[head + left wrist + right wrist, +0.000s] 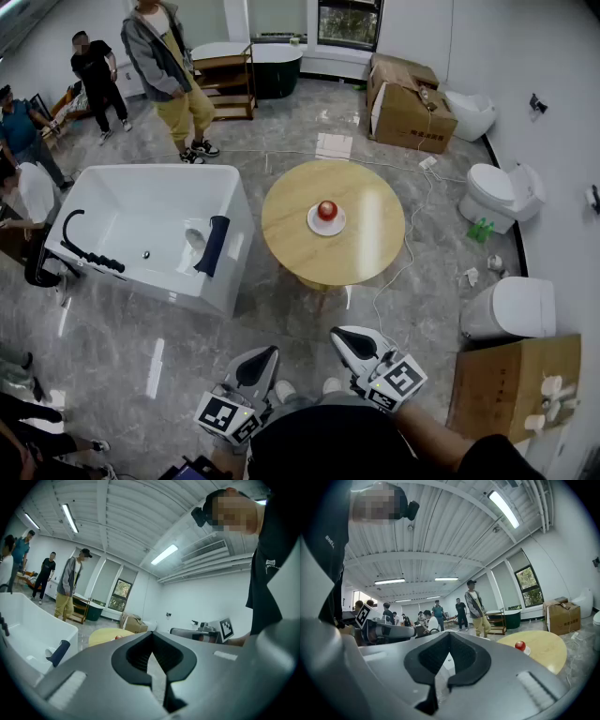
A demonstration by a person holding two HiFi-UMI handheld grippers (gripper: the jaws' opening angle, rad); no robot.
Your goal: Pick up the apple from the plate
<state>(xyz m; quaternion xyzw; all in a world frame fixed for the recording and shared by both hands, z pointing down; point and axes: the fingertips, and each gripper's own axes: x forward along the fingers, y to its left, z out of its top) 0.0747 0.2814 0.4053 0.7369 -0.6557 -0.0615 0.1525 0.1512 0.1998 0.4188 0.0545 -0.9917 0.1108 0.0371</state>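
Note:
A red apple (326, 210) rests on a small white plate (325, 225) in the middle of a round wooden table (281, 225). Both grippers hang low near my body, well short of the table. My left gripper (260, 355) and my right gripper (342, 337) are shut with nothing held. In the right gripper view the apple (520, 645) shows far off to the right of the shut right gripper (449, 654). The left gripper view has the table (103, 635) just past the shut left gripper (152, 641), with a sliver of the apple (117, 637) at the jaw's edge.
A white bathtub (150, 234) stands left of the table. Toilets (502, 192) line the right wall, with cardboard boxes (511, 384) at right and at the back. A cable (412, 244) runs across the floor by the table. A person in a grey jacket (169, 70) and others stand at the back left.

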